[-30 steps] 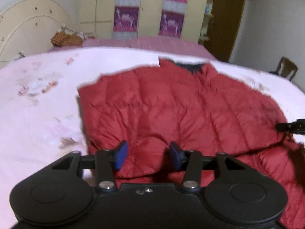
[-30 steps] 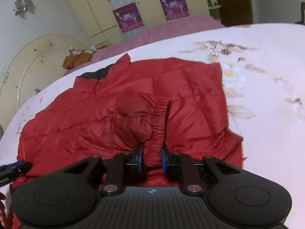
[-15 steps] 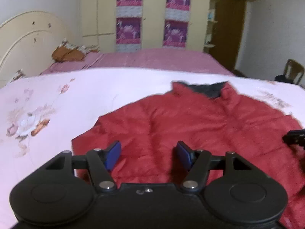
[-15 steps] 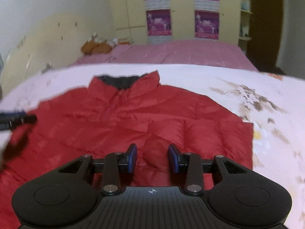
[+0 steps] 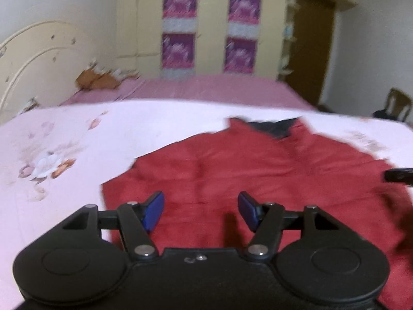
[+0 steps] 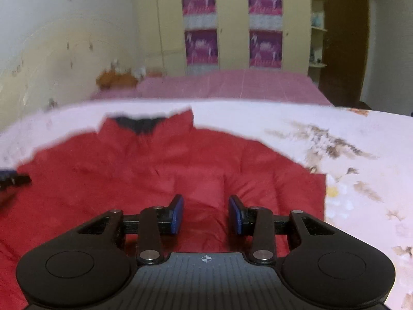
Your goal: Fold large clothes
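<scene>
Jacket [image 5: 258, 170] flat, both tools spread, empty

Dim, warm indoor light — both fisheye views motion-blurred, perhaps worst on the far wardrobe [image 5: 206, 25]; corners vignette black, edges bend

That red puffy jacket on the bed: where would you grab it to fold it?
Take the red jacket by its near hem, coming low from the front. It lies flat with the collar away, so the hem is the free edge nearest both open grippers, left gripper and right gripper.
</scene>
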